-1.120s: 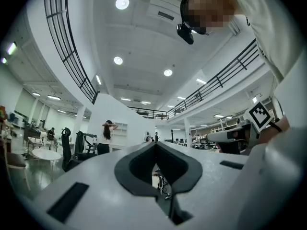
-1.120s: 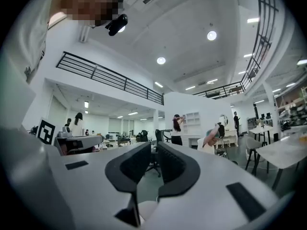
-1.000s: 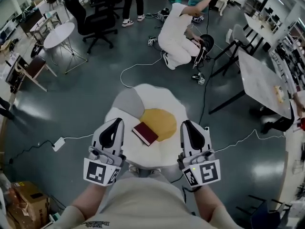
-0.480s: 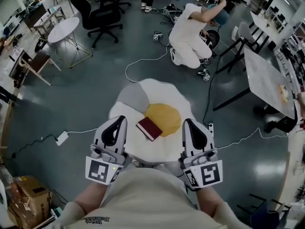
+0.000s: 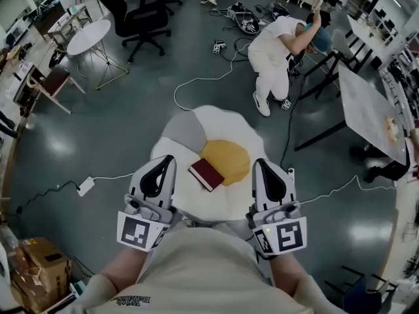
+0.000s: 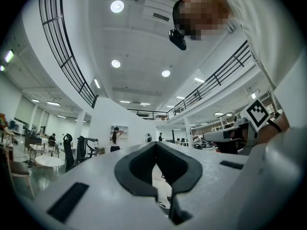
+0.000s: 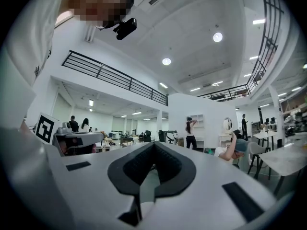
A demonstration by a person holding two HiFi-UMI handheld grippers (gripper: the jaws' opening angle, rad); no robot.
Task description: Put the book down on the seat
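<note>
A dark red book (image 5: 206,173) lies flat on the egg-shaped seat (image 5: 222,124), partly over its yellow centre (image 5: 230,158). No gripper touches it. My left gripper (image 5: 165,159) is held close to my body, left of the book, jaws shut and empty. To the right of the book my right gripper (image 5: 262,163) is held the same way, also shut and empty. In the left gripper view the left gripper (image 6: 154,146) points up at the hall, pads together. In the right gripper view the right gripper (image 7: 153,146) points up too, pads together.
A person in white (image 5: 283,41) bends over beyond the seat. Cables (image 5: 196,80) run across the dark floor, and a power adapter (image 5: 85,187) lies left. A round table (image 5: 88,38) and black chair (image 5: 134,18) stand far left, a white table (image 5: 363,106) right, a cardboard box (image 5: 33,267) near left.
The person in white has risen from a crouch and shifted right. The book stays on the seat, and both grippers have hardly moved.
</note>
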